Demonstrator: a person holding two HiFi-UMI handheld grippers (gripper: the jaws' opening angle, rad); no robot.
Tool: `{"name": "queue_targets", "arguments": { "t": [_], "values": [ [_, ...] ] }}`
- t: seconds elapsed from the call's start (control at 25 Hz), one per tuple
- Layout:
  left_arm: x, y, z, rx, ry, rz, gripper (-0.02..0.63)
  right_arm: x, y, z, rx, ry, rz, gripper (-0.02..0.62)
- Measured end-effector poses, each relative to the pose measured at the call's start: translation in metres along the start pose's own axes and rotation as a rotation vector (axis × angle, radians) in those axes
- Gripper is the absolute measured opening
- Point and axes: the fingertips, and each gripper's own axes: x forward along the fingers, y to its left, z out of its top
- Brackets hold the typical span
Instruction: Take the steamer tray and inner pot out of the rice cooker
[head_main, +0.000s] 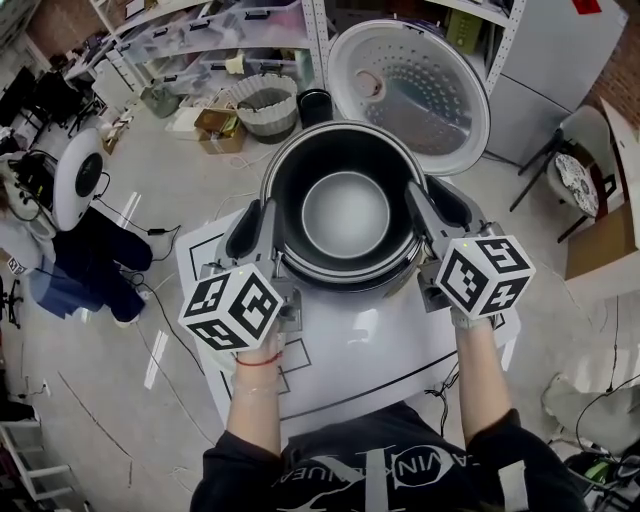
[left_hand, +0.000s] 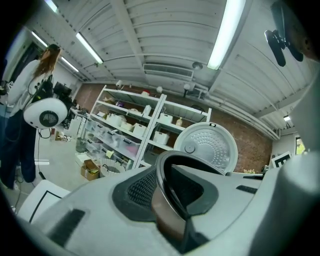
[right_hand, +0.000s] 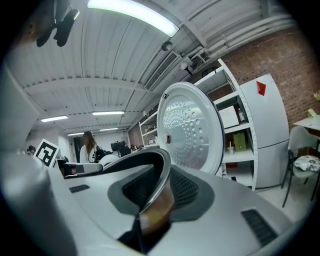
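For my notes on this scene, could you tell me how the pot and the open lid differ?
The pot is dark-walled; the lid is pale and dimpled. The pot is clamped at its rim by the left hand-held gripper and the right hand-held gripper; the lid stands open behind, untouched. Both are round.

Bright overhead tube lights (left_hand: 227, 32), soft shadows, fisheye-curved edges, dark corners, foreground blurry

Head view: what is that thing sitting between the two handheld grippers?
The dark inner pot. The left gripper and right gripper each clamp its rim, on opposite sides. The head view shows this plainly.
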Motion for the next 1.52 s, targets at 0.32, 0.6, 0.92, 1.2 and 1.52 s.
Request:
{"name": "queue_targets", "arguments": {
  "t": [0.32,0.6,0.92,1.2,1.52],
  "values": [
    [-0.021,-0.013,0.037,0.036,-0.085,-0.019,0.08,-0.014,0.02,0.032,-0.014,-0.084,0.012,0.097],
    [-0.044,-0.022,0.061,0.063,-0.14,-0.039,0.08,-0.033,0.04,0.053,-0.029,-0.138,0.018,0.097],
    [-0.079,-0.028,0.079,0.057,-0.185,-0.071,0.08,-0.06,0.07,0.063,-0.024,-0.177,0.012,0.097],
    [-0.119,-0.019,0.082,0.038,-0.201,-0.074,0.08,-0.082,0.104,0.059,-0.019,-0.194,0.017,0.097],
    [-0.168,-0.002,0.078,0.025,-0.201,-0.061,0.08,-0.104,0.146,0.041,-0.012,-0.183,0.028,0.097]
  ]
}}
